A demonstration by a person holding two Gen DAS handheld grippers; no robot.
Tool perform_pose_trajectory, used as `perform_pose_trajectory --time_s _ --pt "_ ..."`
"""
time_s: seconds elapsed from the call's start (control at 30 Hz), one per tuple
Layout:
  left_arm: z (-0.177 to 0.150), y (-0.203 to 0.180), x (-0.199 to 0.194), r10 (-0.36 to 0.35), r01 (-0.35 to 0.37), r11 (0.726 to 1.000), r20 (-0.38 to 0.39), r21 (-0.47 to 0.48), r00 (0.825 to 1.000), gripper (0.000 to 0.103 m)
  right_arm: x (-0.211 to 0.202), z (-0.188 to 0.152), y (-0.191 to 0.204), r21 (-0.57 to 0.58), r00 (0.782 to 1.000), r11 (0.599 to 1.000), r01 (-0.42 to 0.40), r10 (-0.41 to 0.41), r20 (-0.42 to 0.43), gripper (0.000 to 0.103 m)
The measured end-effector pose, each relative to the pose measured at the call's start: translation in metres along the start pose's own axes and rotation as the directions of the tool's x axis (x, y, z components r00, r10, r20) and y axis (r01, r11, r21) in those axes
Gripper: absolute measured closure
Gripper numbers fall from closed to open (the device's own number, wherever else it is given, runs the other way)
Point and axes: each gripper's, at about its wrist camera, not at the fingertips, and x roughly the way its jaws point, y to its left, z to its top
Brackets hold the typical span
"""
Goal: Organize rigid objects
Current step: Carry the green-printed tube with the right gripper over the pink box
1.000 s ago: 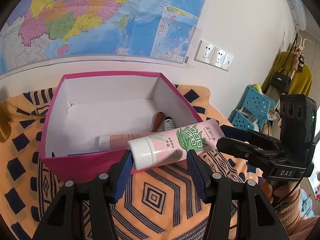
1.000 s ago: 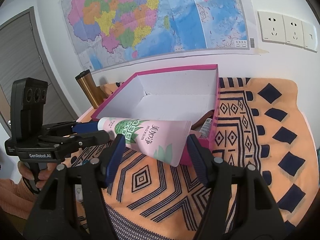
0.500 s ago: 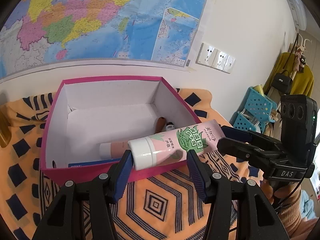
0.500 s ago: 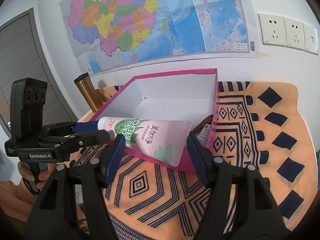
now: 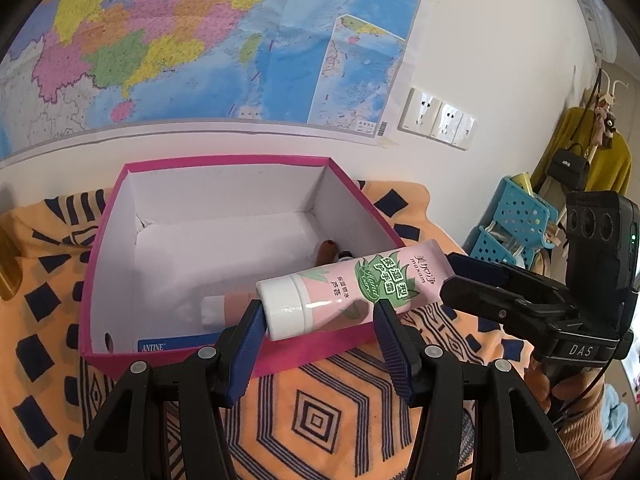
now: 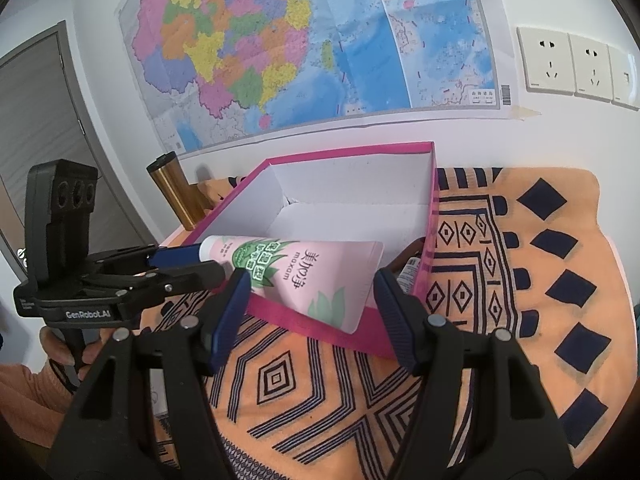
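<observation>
A pink hand-cream tube [image 5: 360,284] with green leaves and a white cap hangs level over the near rim of the pink box [image 5: 224,160]. My left gripper [image 5: 318,308] is shut on its cap end. My right gripper [image 6: 308,280] is shut on the flat crimped end of the tube [image 6: 304,272]. In the right wrist view my left gripper [image 6: 200,260] comes in from the left, over the box [image 6: 352,150]. In the left wrist view my right gripper [image 5: 452,276] reaches in from the right. The tube spans between them.
Inside the box lie a brownish tube [image 5: 224,308], a brown item [image 5: 328,248], a small bottle [image 5: 345,257] and a blue carton [image 5: 160,346]. The box sits on an orange patterned cloth [image 6: 520,280] against the wall. A gold flask [image 6: 176,188] stands left of it; blue baskets [image 5: 516,220] stand to the right.
The box sits a little lower and smaller in both views, so both grippers have risen slightly with the tube. The hold on both ends is unchanged.
</observation>
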Motion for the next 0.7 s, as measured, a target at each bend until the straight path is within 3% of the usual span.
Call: perform_pose_trajectory --time_s 0.7 --pt "0.009 0.009 0.012 0.006 -0.006 1.0 -0.011 -0.018 1.0 0.048 0.011 0.007 -0.004 0.009 1.0 1.0 0.006 -0.006 -0.007 0.037"
